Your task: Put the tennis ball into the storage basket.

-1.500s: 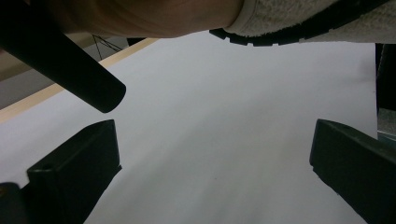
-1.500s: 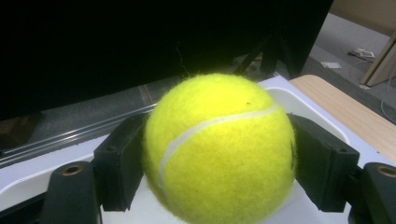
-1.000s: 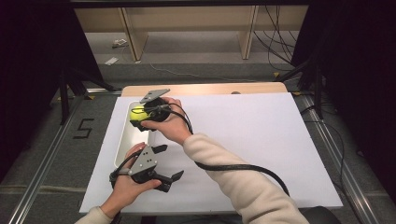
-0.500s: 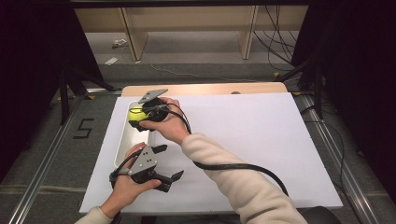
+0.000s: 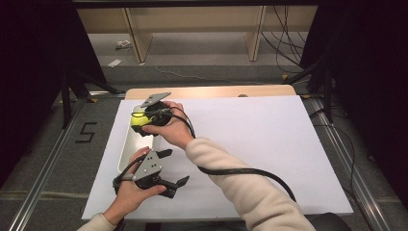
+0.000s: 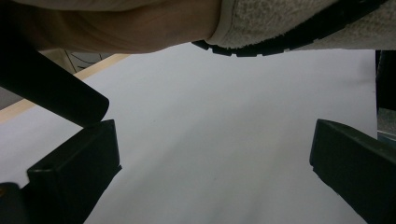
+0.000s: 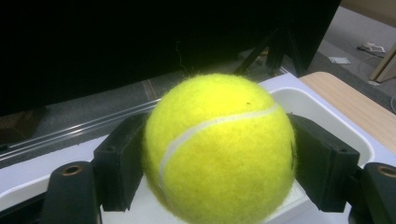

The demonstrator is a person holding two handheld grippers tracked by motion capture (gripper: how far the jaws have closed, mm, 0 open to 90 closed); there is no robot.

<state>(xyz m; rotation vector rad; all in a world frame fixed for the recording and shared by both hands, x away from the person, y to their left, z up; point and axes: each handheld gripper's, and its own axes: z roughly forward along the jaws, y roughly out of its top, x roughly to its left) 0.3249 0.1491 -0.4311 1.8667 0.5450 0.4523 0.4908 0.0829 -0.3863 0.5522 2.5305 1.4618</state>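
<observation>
Tennis ball (image 7: 219, 149) is clamped between the right gripper's (image 5: 144, 120) jaws, one black pad pressed against each side of it, white seam curving across the front. In the right gripper view it sits above the interior of the white tray (image 7: 327, 116), over the tray's end; can't tell whether it touches the tray floor. Tray is a long, shallow, white container with rounded corners, lying along the left edge of the surface (image 5: 269, 144), its long side parallel to that edge. In the high view the tray (image 5: 129, 149) has nothing visible in it besides the ball (image 5: 138, 119) held at its far end. The right forearm in a cream sleeve (image 5: 240, 187) crosses diagonally from the near edge toward the far-left corner, the gripper's black cable (image 5: 240, 171) trailing beside it. Left gripper (image 5: 168, 168) is held low near the near-left corner, just beside the tray's near end, jaws spread wide with nothing between them. In the left gripper view the two black jaws stand well apart over bare white surface (image 6: 224, 140), with the sleeve (image 6: 289, 18) and cable (image 6: 280, 44) passing overhead. The surface is covered in white sheet, with a strip of wood showing along its far edge.
</observation>
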